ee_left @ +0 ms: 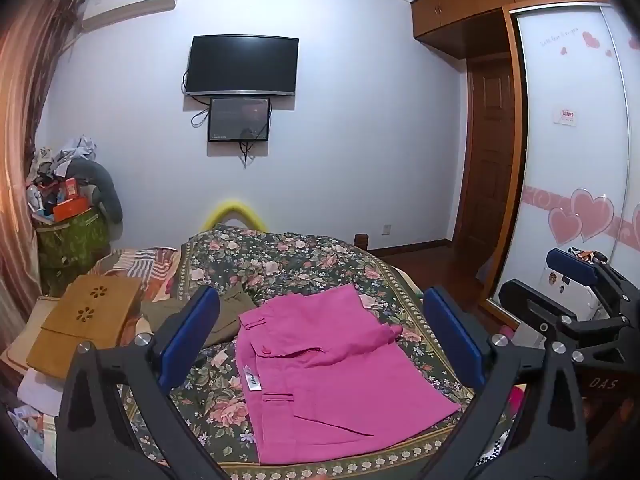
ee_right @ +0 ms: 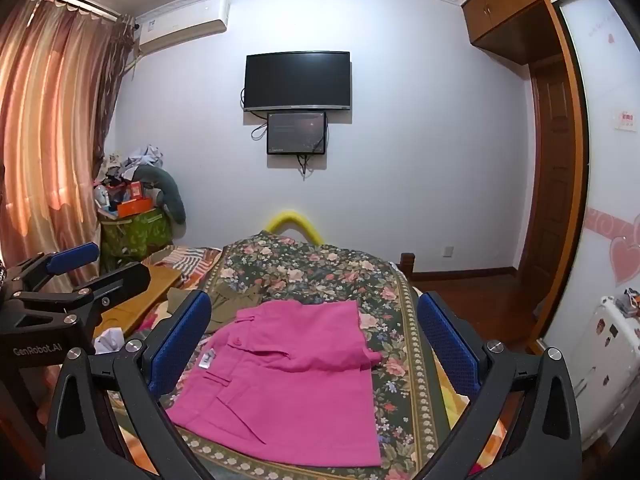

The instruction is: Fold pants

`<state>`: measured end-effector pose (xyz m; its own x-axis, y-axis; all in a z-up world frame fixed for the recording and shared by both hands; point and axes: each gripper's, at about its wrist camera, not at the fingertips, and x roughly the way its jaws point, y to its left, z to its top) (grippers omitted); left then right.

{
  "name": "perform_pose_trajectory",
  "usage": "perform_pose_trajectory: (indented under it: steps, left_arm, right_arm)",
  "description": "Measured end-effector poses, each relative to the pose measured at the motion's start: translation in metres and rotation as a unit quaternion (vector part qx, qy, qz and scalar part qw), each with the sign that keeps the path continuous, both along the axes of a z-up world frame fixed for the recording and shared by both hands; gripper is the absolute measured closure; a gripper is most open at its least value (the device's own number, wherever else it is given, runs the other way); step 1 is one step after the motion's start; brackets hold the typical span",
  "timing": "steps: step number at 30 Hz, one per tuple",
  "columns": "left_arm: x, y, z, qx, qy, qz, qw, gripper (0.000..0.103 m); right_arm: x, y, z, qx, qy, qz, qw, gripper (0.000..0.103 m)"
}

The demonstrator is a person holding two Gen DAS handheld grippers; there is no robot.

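Observation:
Pink pants lie folded into a flat, roughly square stack on the floral bedspread; a white label shows at their left edge. They also show in the right wrist view. My left gripper is open and empty, held above the pants without touching them. My right gripper is open and empty, also above the pants. The right gripper shows at the right edge of the left wrist view, and the left gripper at the left edge of the right wrist view.
An olive-green garment lies just left of the pink pants. A tan folded piece lies at the bed's left side. A cluttered green bag stands by the curtain. A wardrobe and white appliance stand right.

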<state>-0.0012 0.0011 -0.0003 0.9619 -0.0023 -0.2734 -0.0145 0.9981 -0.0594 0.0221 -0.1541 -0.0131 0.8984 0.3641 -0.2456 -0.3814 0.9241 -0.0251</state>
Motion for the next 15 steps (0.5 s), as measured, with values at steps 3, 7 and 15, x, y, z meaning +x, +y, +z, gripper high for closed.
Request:
perform_pose_trajectory:
  steps: [3,7,15]
  left_arm:
    - [-0.0019,0.0029,-0.0009,-0.002,-0.005,-0.004,1.0000,0.000]
    - [0.0019,0.0048,-0.0004,0.001,0.004,-0.003,1.0000,0.000]
    - [0.0032,0.0006,0.0023,0.005,0.005,-0.001,1.0000,0.000]
  right_arm:
    - [0.0005,0.0001,-0.0001,0.000,0.004,0.000,1.000,0.001]
    - [0.0007,0.0002,-0.0003,0.000,0.003,-0.001,1.000,0.001]
    - [-0.0015,0.0016,-0.0039,0.002,0.005,-0.002,1.000,0.001]
